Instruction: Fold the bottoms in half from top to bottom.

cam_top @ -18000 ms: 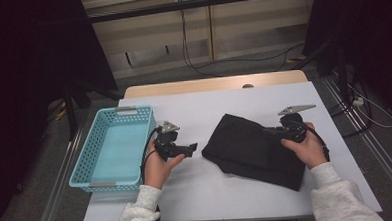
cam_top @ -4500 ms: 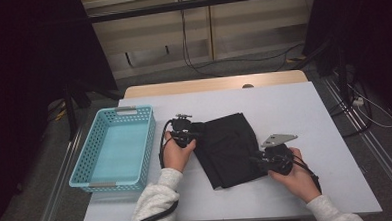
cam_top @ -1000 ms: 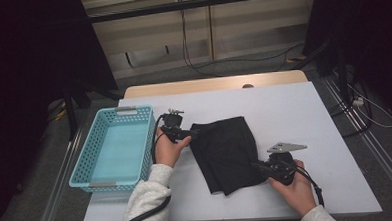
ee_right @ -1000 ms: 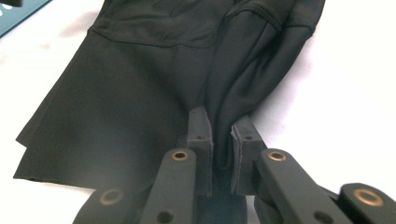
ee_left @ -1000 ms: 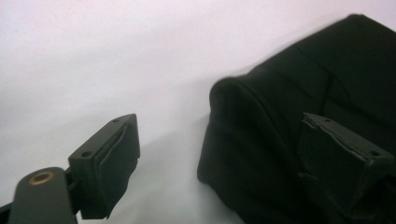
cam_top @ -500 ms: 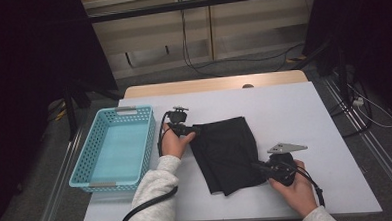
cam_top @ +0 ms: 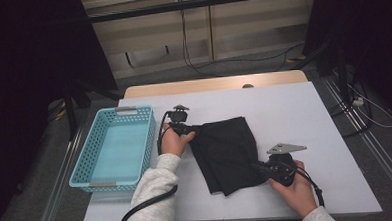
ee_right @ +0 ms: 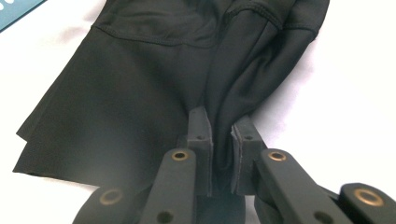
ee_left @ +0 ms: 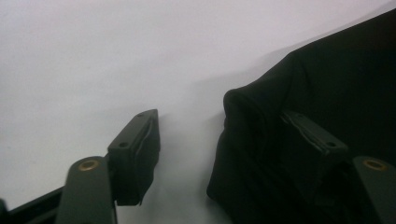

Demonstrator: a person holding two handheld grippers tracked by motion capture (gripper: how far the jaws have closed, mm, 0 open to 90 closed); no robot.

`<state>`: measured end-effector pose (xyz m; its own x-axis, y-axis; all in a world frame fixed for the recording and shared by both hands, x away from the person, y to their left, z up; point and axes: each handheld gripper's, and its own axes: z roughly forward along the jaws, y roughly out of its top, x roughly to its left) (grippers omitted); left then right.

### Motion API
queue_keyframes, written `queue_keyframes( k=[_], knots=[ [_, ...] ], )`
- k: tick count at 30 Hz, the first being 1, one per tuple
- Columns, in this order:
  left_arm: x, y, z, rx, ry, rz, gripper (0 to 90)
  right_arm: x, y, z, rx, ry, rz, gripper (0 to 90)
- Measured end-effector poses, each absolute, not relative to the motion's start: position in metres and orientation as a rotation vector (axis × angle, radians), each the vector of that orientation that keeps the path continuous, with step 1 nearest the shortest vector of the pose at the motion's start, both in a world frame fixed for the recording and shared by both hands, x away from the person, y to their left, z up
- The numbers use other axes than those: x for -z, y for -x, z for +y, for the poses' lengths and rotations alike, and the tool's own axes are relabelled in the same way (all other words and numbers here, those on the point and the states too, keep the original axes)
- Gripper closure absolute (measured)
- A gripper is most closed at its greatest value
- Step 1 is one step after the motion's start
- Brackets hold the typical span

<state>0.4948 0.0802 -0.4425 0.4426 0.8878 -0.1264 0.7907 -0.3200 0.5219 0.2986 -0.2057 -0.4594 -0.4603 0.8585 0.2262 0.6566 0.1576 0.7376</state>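
Note:
A folded black cloth (cam_top: 226, 151) lies in the middle of the white table (cam_top: 294, 111). My left gripper (cam_top: 195, 128) is at the cloth's far left corner, open. In the left gripper view one finger (ee_left: 137, 149) rests on the bare table and the other (ee_left: 313, 144) lies over the black cloth (ee_left: 336, 84), with the cloth's folded edge between them. My right gripper (cam_top: 259, 166) is at the cloth's near right edge. In the right gripper view its jaws (ee_right: 222, 133) pinch a raised fold of the black cloth (ee_right: 140, 70).
A light blue plastic basket (cam_top: 113, 146) with nothing inside stands at the table's left, close to my left hand. White table surface stretches to the right and behind the cloth. Beyond the table's far edge are cables on the floor and dark stands.
The left gripper has shifted right, from beside the cloth onto its far left corner. The right gripper has held still, gripping the near right edge.

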Motion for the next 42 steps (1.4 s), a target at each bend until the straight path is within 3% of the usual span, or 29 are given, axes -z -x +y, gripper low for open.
queue_keyframes(
  k=[4,7,12,13,14,42],
  knots=[
    [0.44,-0.494,0.076,-0.243,-2.196,1.426,36.7,0.459,-0.298,-0.205,-1.195,-1.469,2.191,80.9],
    [0.438,-0.493,0.076,-0.192,-2.185,1.449,45.9,0.459,-0.299,-0.205,-1.196,-1.469,2.194,80.9],
    [0.436,-0.492,0.072,-0.116,-2.17,1.473,63.0,0.459,-0.299,-0.205,-1.21,-1.461,2.199,80.9],
    [0.437,-0.492,0.072,-0.077,-2.16,1.468,73.3,0.459,-0.299,-0.205,-1.21,-1.462,2.199,80.9],
    [0.437,-0.492,0.072,-0.082,-2.165,1.458,77.0,0.459,-0.299,-0.205,-1.21,-1.462,2.199,80.9],
    [0.403,-0.504,0.072,0.003,-2.253,1.504,82.8,0.454,-0.299,-0.206,-1.266,-1.459,2.177,81.0]
  ],
)
